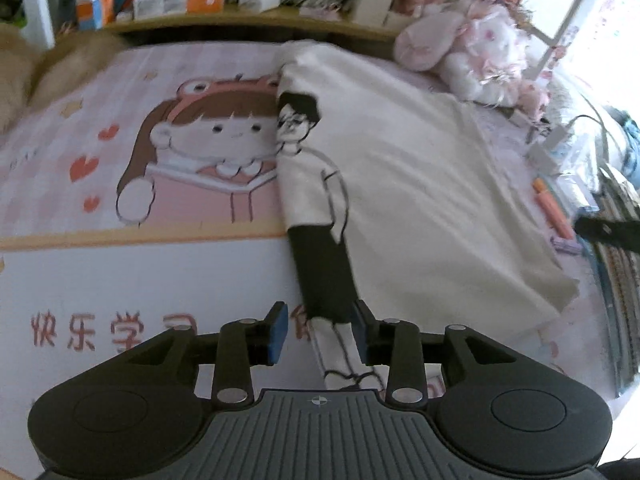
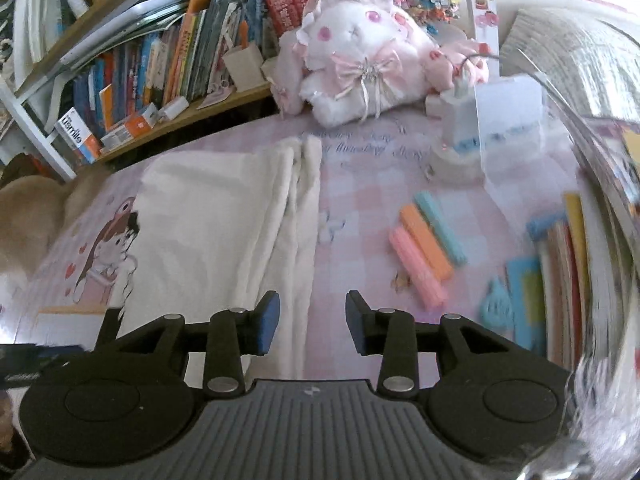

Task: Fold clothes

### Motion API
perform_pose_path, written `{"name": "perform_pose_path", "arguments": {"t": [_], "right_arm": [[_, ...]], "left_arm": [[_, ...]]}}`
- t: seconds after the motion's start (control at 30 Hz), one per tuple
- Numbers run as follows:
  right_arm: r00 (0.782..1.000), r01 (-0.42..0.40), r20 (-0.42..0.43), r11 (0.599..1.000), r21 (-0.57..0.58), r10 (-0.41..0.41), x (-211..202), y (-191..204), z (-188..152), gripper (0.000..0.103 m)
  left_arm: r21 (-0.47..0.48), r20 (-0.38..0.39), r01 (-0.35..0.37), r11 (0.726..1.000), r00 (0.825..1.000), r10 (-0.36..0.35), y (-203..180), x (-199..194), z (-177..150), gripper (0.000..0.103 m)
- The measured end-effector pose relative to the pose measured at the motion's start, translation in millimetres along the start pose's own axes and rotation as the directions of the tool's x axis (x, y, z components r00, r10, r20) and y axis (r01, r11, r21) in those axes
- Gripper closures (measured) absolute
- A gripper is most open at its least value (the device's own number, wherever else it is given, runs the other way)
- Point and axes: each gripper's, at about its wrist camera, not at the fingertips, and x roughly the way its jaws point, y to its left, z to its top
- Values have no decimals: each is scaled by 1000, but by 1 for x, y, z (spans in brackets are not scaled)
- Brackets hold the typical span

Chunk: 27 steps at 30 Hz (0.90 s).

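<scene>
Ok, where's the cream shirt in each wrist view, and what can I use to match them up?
Left wrist: cream shirt fills centre-right, its printed edge running down between the open fingers.
Right wrist: cream shirt lies centre-left, beyond the left finger.
Shared landmark: pink plush toy at the desk's far side.

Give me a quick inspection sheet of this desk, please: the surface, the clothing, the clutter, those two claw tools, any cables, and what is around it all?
Surface: pink checked desk mat printed with a cartoon girl.
Job's things: cream T-shirt lying folded lengthwise, a drawn figure along its fold; layered edges show in the right wrist view.
Clutter: three highlighter pens, pink, orange and blue, side by side; white plush bunny; clear plastic box; stack of books at the right.
Grippers: left gripper open, straddling the shirt's folded edge; right gripper open, over the shirt's other edge.
Cables: white charger with a cable running back across the bunny.
Surroundings: bookshelf packed with books behind the desk.
</scene>
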Motion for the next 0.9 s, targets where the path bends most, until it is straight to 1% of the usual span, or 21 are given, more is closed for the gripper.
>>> {"name": "perform_pose_path", "arguments": {"t": [0.07,0.1,0.2,0.4,0.43,0.47,0.5,0.53,0.63,0.7,0.73,0.83,0.9], "right_arm": [[1000,-31,-5,999,-26,31,-4,12,-9,68],[999,-32,-13,998,-45,31,-3,16,-12,68],[999,-17,-40,994,-106,13,4,27,-18,69],[996,7,-90,974,-226,-28,19,47,-30,69],[995,10,-98,969,-246,-35,21,51,-32,71],[993,13,-106,964,-266,-43,23,54,-34,91],[994,4,-108,966,-259,-33,21,54,-33,99],[994,-9,-109,971,-240,-17,17,54,-32,100],[999,-45,-32,980,-194,40,-12,53,-24,100],[999,-41,-15,983,-181,39,-20,52,-22,100],[999,-29,-27,984,-178,25,-18,50,-24,100],[989,9,-143,991,-134,-28,15,33,-34,100],[985,-5,-173,995,-97,-12,27,24,-41,99]], "left_arm": [[-33,-11,6,999,1000,-6,5,5,-1,69],[-43,-9,10,999,1000,-11,5,6,-1,68],[-64,-3,25,998,1000,-26,7,9,0,68],[-72,4,47,996,999,-47,7,6,-2,68],[-75,4,55,996,998,-55,7,6,-3,68],[-78,2,60,995,998,-60,8,6,-3,68],[-79,-1,63,995,998,-63,8,6,-3,68],[-80,-2,65,995,998,-65,8,6,-3,68],[-84,-6,74,994,997,-75,9,4,-5,68],[-93,-7,84,992,996,-85,11,3,-6,68],[-99,-8,89,991,996,-90,12,2,-7,68],[-122,-21,107,987,994,-111,15,4,-9,67],[-125,-25,118,985,992,-122,15,4,-10,67]]}}
